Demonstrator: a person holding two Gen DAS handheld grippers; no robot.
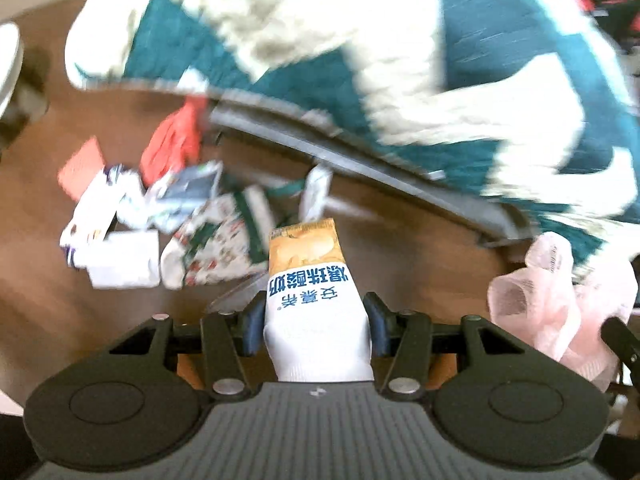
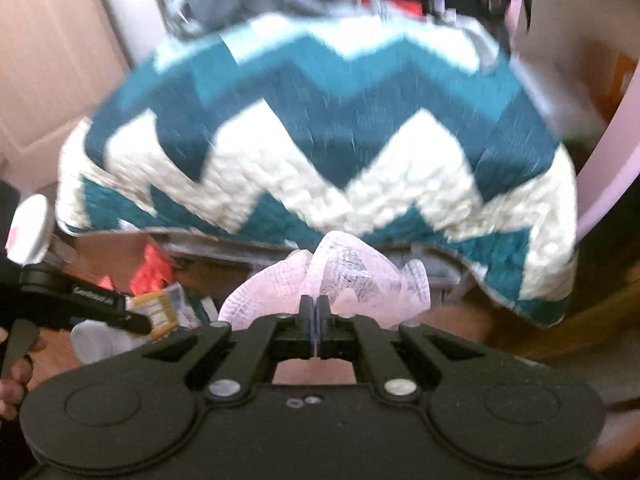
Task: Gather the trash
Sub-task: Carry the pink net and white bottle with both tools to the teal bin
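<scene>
My left gripper (image 1: 314, 320) is shut on a white and orange yogurt pouch (image 1: 308, 280) with blue print, held above the brown floor. A pile of trash (image 1: 168, 224) lies ahead to the left: crumpled wrappers, a white box and a red wrapper (image 1: 172, 146). My right gripper (image 2: 316, 312) is shut on a thin pink plastic bag (image 2: 332, 276), which also shows at the right edge of the left wrist view (image 1: 560, 292). The left gripper (image 2: 80, 304) with the pouch shows at the left of the right wrist view.
A teal and white zigzag blanket (image 2: 320, 152) hangs over a grey-framed seat (image 1: 360, 160) right behind the trash. A white round object (image 1: 8, 64) sits at the far left. Brown wooden floor (image 1: 40, 240) lies beneath.
</scene>
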